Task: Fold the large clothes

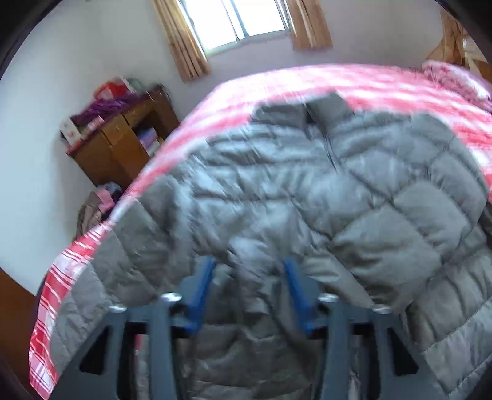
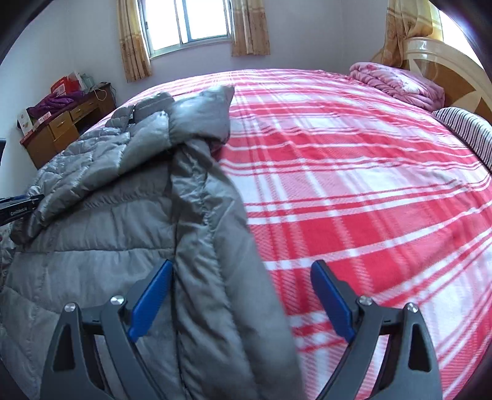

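Observation:
A grey quilted puffer jacket (image 1: 276, 190) lies spread on a bed with a red and white plaid cover (image 2: 353, 184). In the left wrist view, which is blurred, my left gripper (image 1: 249, 267) hovers over the jacket's lower part with its blue fingers (image 1: 206, 277) apart. Padded fabric shows between them, and the pads do not press on it. In the right wrist view, my right gripper (image 2: 243, 274) stands wide open over the jacket's right side. A long grey sleeve (image 2: 212, 234) runs between its fingers. The right fingertip is over the bare plaid cover. Part of the left gripper (image 2: 18, 206) shows at that view's left edge.
A wooden desk (image 2: 58, 129) with a purple cloth and boxes stands against the far left wall. A curtained window (image 2: 187, 24) is behind the bed. A folded pink blanket (image 2: 396, 83), a striped pillow (image 2: 467, 132) and the headboard (image 2: 455, 67) sit at the far right.

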{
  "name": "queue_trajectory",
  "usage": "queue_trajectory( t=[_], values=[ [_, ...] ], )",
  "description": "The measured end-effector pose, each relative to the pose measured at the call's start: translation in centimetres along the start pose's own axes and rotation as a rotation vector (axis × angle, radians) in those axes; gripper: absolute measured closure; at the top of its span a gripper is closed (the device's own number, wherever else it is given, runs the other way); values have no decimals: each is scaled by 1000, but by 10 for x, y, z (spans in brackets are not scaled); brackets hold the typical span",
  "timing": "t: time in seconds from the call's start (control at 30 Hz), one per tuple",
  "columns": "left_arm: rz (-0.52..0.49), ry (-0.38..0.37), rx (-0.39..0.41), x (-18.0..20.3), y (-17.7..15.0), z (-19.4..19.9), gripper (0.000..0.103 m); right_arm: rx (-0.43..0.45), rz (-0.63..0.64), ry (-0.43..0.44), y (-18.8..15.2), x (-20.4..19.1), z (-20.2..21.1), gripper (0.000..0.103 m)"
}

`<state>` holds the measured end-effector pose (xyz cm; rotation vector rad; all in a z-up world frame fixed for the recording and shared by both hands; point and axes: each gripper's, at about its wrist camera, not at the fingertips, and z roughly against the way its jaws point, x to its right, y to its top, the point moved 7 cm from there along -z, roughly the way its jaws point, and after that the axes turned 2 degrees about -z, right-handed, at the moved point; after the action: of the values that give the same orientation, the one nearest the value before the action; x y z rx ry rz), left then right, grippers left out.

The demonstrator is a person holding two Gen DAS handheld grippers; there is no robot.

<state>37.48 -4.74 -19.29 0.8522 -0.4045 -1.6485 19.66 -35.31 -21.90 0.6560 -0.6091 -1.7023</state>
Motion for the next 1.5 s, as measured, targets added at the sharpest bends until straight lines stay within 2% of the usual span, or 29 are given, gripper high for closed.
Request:
queue_trajectory(
  t=[0.03,0.07,0.13,0.23,0.3,0.4,0.5,0.63,0.7,0.8,0.87,0.97,1.2,1.5],
  values=[
    [20,25,32,-7,6,8,25,16,6,-7,5,3,11,14],
    [47,37,69,-13,12,16,22,30,15,-9,11,5,19,14],
    [102,34,100,-18,23,25,21,65,16,2,30,6,36,14],
    [183,11,74,-13,35,21,21,123,3,21,70,-1,43,18],
    [192,-6,64,1,42,12,21,160,32,21,98,-15,35,20],
    [184,14,56,21,45,-9,21,194,50,55,136,-43,7,20],
    [181,28,-2,35,42,-41,21,230,100,82,156,-74,-26,20],
    [166,60,-71,40,30,-79,21,157,171,101,149,-101,-81,20],
    [157,62,-80,42,25,-90,21,110,186,81,140,-101,-103,20],
    [159,58,-93,44,23,-97,14,21,166,67,122,-94,-133,20],
    [161,71,-110,45,23,-101,7,-8,134,75,121,-88,-136,20],
    [175,84,-121,43,21,-104,3,-45,121,80,117,-85,-144,19],
    [173,94,-116,42,20,-105,3,-65,168,24,114,-89,-149,16],
    [182,91,-117,40,20,-106,1,-77,181,5,116,-92,-152,15]
  ],
)
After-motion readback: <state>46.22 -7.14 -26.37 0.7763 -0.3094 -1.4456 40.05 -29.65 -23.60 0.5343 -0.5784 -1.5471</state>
